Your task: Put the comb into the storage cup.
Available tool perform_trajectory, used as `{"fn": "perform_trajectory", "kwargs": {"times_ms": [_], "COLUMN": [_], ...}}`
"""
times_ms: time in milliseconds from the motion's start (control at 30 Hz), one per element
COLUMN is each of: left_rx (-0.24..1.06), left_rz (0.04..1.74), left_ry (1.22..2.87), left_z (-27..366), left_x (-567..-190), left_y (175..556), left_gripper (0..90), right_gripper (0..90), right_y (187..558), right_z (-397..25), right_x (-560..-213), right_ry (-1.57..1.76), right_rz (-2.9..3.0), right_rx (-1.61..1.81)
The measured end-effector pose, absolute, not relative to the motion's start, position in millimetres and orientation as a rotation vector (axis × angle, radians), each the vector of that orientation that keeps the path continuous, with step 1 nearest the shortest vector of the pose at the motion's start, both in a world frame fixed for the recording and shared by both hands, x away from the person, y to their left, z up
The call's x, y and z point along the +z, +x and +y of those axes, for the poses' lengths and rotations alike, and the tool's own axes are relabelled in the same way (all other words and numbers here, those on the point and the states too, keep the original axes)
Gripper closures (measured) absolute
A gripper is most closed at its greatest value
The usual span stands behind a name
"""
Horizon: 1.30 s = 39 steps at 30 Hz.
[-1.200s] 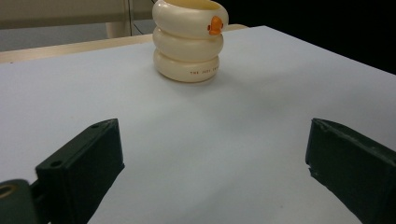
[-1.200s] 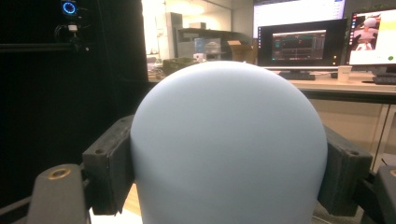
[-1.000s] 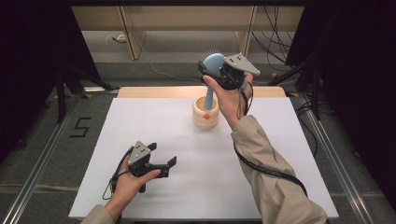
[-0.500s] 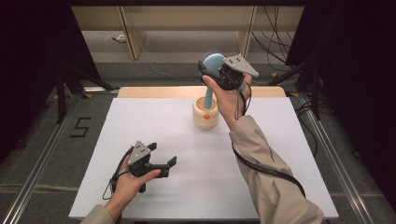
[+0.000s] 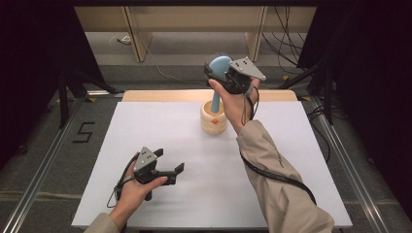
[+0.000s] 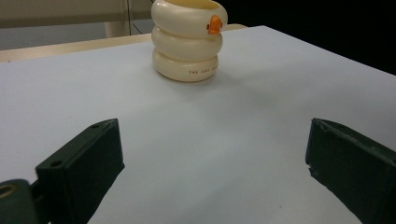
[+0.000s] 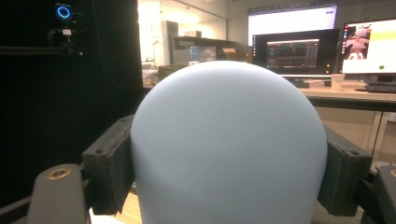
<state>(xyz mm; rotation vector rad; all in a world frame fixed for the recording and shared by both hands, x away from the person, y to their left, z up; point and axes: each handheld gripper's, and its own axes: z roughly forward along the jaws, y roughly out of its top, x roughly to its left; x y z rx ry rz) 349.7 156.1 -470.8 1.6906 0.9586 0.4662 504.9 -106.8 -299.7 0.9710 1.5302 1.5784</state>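
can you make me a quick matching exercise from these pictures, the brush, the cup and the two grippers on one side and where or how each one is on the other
Column one:
1. brush
2. cup
3. left gripper
4. right gripper

Column two:
a. open, low over the white table, nothing between its fingers
b. stands at the far middle of the table, cream with an orange mark
c. pale blue, head clamped, handle reaching down into the cup
d. raised above the cup, shut on the brush head

Pairs: 1-c, 2-b, 3-a, 4-d

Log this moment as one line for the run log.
right claw: shut on pale blue round-headed hairbrush | handle in cream ringed ceramic cup | left claw: open, low over white table
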Motion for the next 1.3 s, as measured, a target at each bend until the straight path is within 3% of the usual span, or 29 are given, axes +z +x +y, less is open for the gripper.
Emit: {"fn": "perform_trajectory", "kwargs": {"times_ms": [1300], "left_rx": [0.474], "left_rz": [0.96], "left_ry": [1.685], "left_z": [156], "left_x": [-471], "left_y": [350], "left_gripper": [3.8], "right_gripper": [21.2], "right_y": [511], "right_z": [-101], "right_x": [-310], "right_ry": [0.963], "right_rz": [1.537], "right_rx": [1.563]}}
